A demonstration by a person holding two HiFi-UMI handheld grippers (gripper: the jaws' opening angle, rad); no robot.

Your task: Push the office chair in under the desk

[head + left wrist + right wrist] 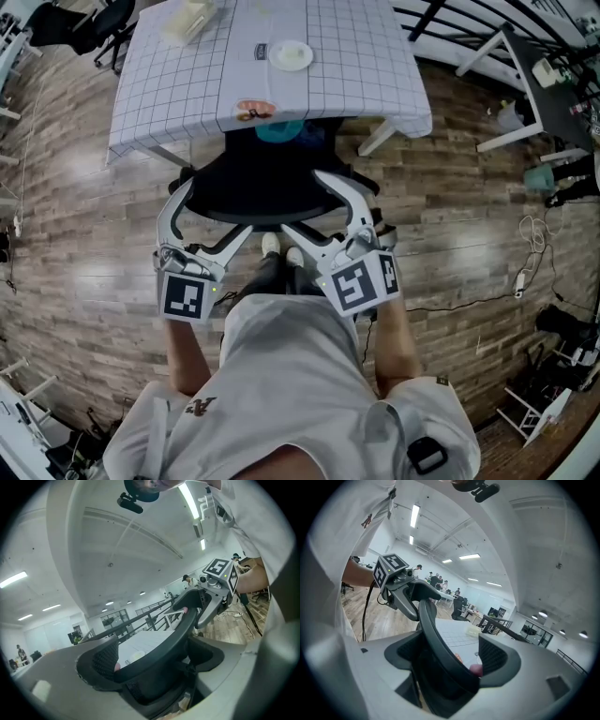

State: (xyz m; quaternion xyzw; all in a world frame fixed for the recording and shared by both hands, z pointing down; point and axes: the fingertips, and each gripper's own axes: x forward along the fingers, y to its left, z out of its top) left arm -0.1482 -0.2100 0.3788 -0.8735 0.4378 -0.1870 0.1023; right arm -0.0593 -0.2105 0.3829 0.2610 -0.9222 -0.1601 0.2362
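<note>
Brown wood-plank floor, high white ceiling with strip lights, dark railing beyond.

This is a large open office or lab hall. A wood-plank floor carries a desk under a checked cloth with a black office chair at it, other tables stand at the edges, and loose cables lie about. The gripper views show a high white ceiling with long strip lights, a black railing, and people among far rows of work tables.
</note>
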